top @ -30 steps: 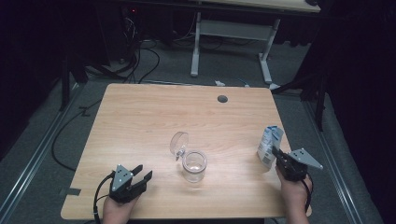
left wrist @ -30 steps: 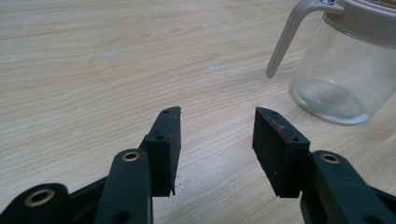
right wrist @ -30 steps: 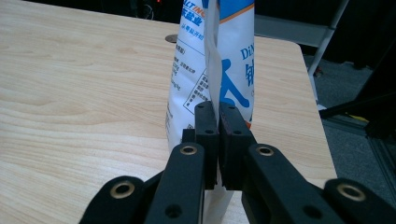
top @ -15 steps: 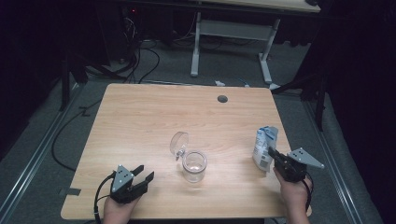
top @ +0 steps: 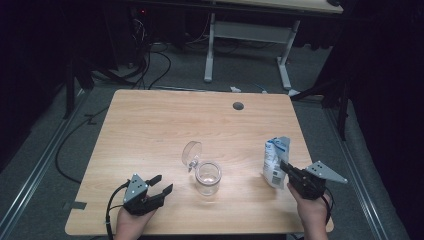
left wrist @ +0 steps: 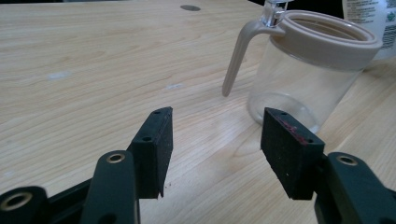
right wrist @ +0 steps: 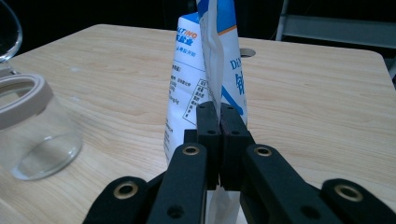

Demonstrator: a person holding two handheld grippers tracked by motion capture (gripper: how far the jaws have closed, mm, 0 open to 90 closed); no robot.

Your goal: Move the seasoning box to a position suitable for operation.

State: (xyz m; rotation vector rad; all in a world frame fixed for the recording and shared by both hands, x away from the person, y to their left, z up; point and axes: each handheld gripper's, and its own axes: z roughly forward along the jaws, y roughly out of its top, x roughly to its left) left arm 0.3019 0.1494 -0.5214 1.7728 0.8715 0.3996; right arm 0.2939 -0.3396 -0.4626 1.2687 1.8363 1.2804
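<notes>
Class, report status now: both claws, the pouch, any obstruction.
Right claw shut on white-and-blue paper pouch. Left claw open, just widening, empty. Clear glass jar lid-open between them.

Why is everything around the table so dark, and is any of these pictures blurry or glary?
High view: light falls on the table alone, so the floor and room fade to black; the jar shows faint glints. Left gripper view: the near pads look soft, the jar is sharper, and pale sheen streaks the wood. Right gripper view: the bag reads clearly, and the jar at the edge is slightly blurred.
</notes>
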